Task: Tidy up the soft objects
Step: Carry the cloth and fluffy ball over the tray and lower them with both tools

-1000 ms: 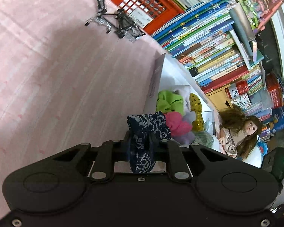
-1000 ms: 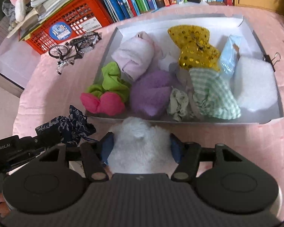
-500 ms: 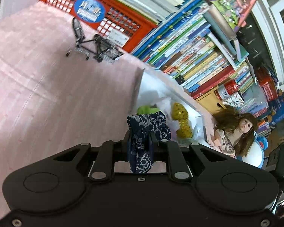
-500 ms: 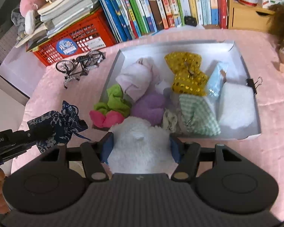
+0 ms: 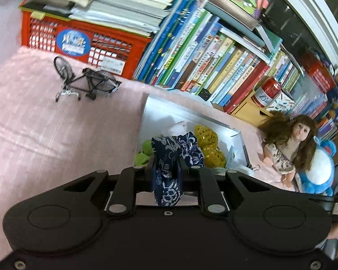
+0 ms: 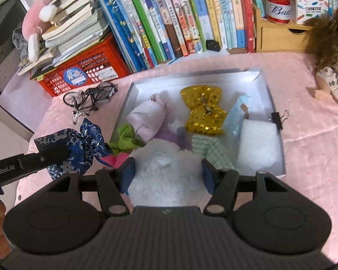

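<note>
Blue patterned cloth [image 5: 169,157] clenched in my left gripper [image 5: 166,168]; fluffy white toy [image 6: 166,171] grasped by my right gripper [image 6: 167,173], near the white tray [image 6: 278,135].

My way across the pink tablecloth [image 6: 304,157] is open right of the white box [image 6: 262,83]. Its left edge is hemmed by the toy bicycle [image 6: 90,99]; books [image 6: 169,18] wall the back edge.

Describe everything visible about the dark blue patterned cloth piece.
The blue patterned cloth piece is navy fabric with a pale floral print, slightly shiny, bunched and knotted like a scrunchie or bow. The left gripper is shut on it, holding it in the air beside the white box's left edge; nothing else touches it.
</note>
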The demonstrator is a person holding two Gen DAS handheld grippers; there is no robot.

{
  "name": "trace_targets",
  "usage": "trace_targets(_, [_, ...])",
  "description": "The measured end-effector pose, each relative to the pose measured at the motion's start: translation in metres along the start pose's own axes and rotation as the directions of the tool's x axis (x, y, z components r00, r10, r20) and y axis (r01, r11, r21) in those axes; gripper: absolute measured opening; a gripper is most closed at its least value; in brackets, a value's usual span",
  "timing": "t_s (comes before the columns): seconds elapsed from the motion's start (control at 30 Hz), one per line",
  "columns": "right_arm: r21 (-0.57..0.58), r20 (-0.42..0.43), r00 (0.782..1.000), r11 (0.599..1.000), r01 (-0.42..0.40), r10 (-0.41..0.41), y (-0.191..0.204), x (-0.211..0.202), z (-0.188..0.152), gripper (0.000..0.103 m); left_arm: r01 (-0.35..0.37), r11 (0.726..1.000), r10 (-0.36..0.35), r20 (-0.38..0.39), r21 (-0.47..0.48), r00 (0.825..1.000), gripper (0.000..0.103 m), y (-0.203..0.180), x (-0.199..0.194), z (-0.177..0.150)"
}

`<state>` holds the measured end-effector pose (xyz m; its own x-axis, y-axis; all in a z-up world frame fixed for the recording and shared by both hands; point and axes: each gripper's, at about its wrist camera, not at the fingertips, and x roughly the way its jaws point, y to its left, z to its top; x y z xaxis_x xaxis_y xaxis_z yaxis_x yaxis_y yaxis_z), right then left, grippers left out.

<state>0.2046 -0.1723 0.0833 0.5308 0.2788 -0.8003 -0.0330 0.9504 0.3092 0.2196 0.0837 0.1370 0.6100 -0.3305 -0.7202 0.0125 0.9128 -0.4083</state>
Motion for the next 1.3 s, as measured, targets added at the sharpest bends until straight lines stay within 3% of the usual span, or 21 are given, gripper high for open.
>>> trace_targets(0.3, [0.045,0.037,0.999,0.999,0.012,-0.013,-0.027,-0.011,0.009,0.065,-0.036,0.997,0.036,-0.005,0.072,0.999,0.016,-0.037,0.016,0.002])
trace_targets(0.57, [0.093,0.070,0.997,0.995,0.029,-0.036,-0.054,-0.017,0.020,0.065,0.001,0.997,0.001,-0.021,0.079,1.000,0.016,-0.068,0.032,0.014])
trace_targets(0.87, [0.130,0.176,0.982,0.991,0.040,-0.063,-0.080,-0.032,0.037,0.065,0.001,0.995,-0.001,0.000,0.102,1.000,0.016,-0.104,0.043,0.045])
trace_targets(1.17, [0.126,0.299,0.952,0.992,0.033,-0.070,-0.091,-0.019,0.044,0.065,-0.065,0.992,0.067,-0.013,0.107,0.998,0.016,-0.111,0.082,0.059])
trace_targets(1.3, [0.109,0.310,0.950,0.994,0.011,-0.044,-0.091,-0.005,0.047,0.065,-0.095,0.988,0.100,-0.035,0.122,0.994,0.016,-0.109,0.103,0.053])
